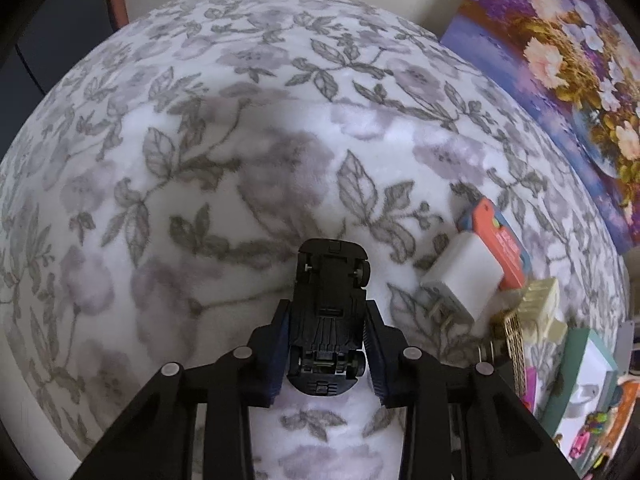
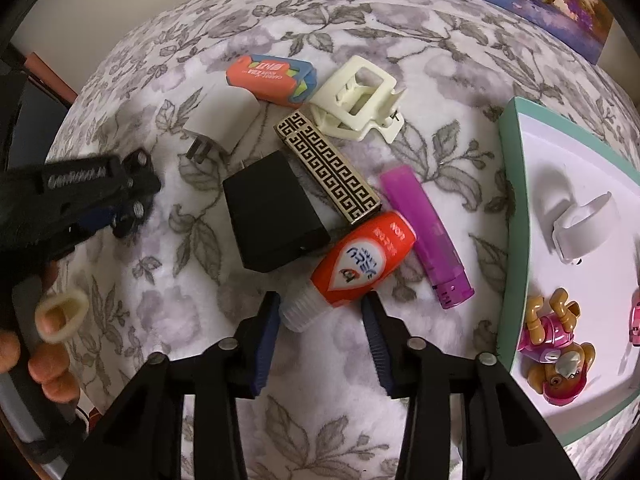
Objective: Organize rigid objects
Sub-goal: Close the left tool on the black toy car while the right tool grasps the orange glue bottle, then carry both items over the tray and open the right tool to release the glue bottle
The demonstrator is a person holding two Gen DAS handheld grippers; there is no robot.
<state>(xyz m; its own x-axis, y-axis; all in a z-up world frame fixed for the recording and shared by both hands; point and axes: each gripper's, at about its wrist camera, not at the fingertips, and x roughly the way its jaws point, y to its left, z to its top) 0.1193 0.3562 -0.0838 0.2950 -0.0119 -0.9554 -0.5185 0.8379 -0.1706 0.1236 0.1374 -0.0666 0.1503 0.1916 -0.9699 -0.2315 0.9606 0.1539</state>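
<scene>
Your left claw (image 1: 326, 344) has the toy car (image 1: 330, 312) pinched belly-up by its sides above the blanket (image 1: 200, 160), probably heading for the tray (image 2: 516, 208) at right, while your right claw (image 2: 320, 332) sits wide around the red bottle (image 2: 360, 260), ready to grab.

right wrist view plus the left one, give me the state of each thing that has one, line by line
left tongs: shut on toy car
toy car: upside down, wheels up, held off the blanket
right tongs: open, either side of the red bottle's cap end
red bottle: lying down, cap on
purple lighter: lying flat
hair clip: closed, on its side
white charger: prongs out
tray: holds a pup figure on its back
</scene>
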